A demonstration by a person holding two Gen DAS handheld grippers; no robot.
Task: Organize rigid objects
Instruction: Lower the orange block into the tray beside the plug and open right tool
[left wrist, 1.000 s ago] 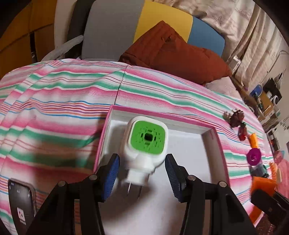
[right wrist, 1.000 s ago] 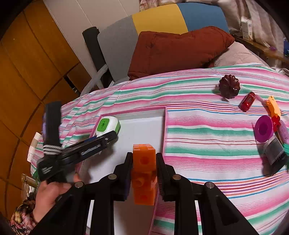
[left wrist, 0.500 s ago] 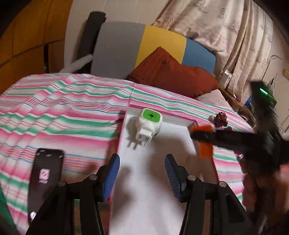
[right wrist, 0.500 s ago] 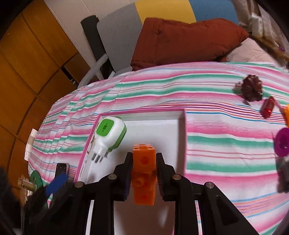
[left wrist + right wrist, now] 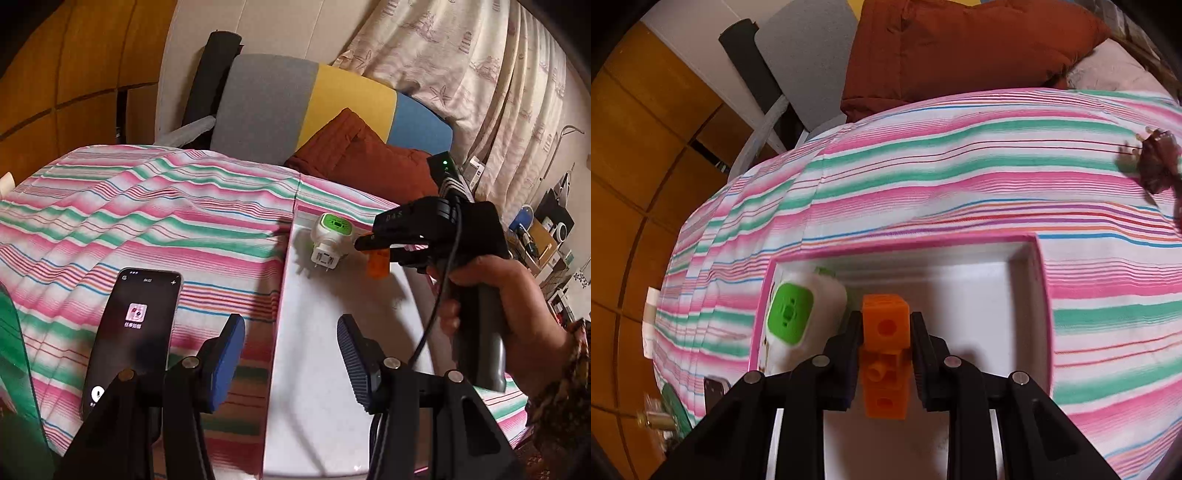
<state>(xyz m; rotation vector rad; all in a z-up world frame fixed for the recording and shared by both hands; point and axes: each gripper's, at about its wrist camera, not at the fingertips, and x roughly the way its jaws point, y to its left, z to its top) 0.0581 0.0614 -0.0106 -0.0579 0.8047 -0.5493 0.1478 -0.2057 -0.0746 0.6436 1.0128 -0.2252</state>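
A white plug-in device with a green face (image 5: 330,236) (image 5: 798,321) lies at the far left end of a pink-rimmed white tray (image 5: 325,332) (image 5: 1027,280). My right gripper (image 5: 885,339) is shut on a stack of orange toy blocks (image 5: 885,354) and holds it low over the tray, right beside the plug device. In the left wrist view, the right gripper (image 5: 373,245) reaches in from the right with the orange blocks (image 5: 377,263). My left gripper (image 5: 291,350) is open and empty, drawn back over the tray's near left edge.
A black phone (image 5: 133,332) lies on the striped cloth left of the tray. A dark red fluted object (image 5: 1156,166) sits on the cloth far right. A rust cushion (image 5: 362,155) and a coloured chair back (image 5: 314,99) stand behind.
My left gripper has pulled back from the plug device, leaving it in the tray. My right gripper has carried the orange blocks left and down over the tray beside the plug device.
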